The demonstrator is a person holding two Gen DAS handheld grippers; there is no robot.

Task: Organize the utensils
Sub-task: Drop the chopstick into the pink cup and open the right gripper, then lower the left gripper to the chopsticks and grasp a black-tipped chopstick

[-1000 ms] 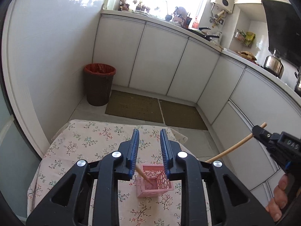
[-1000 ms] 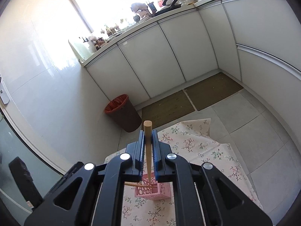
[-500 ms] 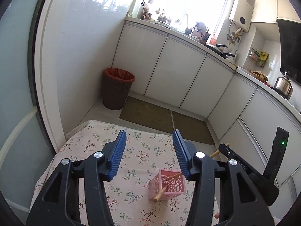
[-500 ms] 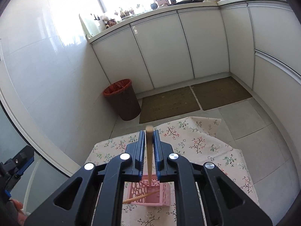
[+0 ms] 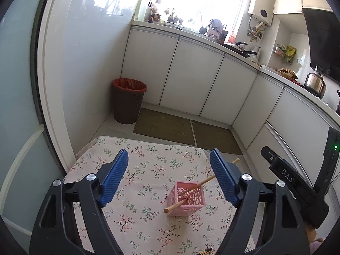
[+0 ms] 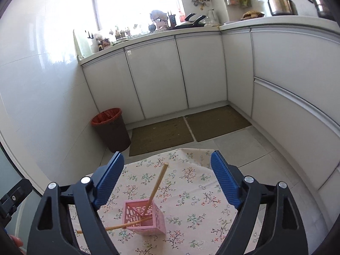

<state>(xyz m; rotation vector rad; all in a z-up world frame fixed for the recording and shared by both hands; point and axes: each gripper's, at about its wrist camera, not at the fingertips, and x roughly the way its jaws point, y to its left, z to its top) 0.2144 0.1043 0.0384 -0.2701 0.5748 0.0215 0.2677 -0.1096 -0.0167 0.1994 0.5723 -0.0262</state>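
Note:
A pink lattice holder (image 5: 187, 198) (image 6: 144, 216) stands on a floral tablecloth (image 5: 144, 170) (image 6: 191, 191). Two wooden chopsticks rest in it, each leaning over the rim. One chopstick (image 5: 176, 205) (image 6: 110, 227) tips out to one side; the other chopstick (image 5: 209, 179) (image 6: 157, 183) leans away to the far side. My left gripper (image 5: 169, 175) hovers above and just short of the holder, its jaws opening with nothing between them. My right gripper (image 6: 166, 178) also hangs above the holder, jaws opening wide, free of the chopstick. The right gripper's body (image 5: 297, 187) shows at the right of the left wrist view.
A brown bin with a red liner (image 5: 128, 101) (image 6: 111, 127) stands on the floor by white cabinets (image 5: 191, 80). Two mats (image 5: 165, 127) lie beyond the table's far edge. A dark utensil tip (image 5: 205, 251) lies at the table's near edge.
Both grippers went from nearly shut to wide apart. The right gripper let go of its chopstick, which now leans in the holder. The left gripper drew back from the holder.

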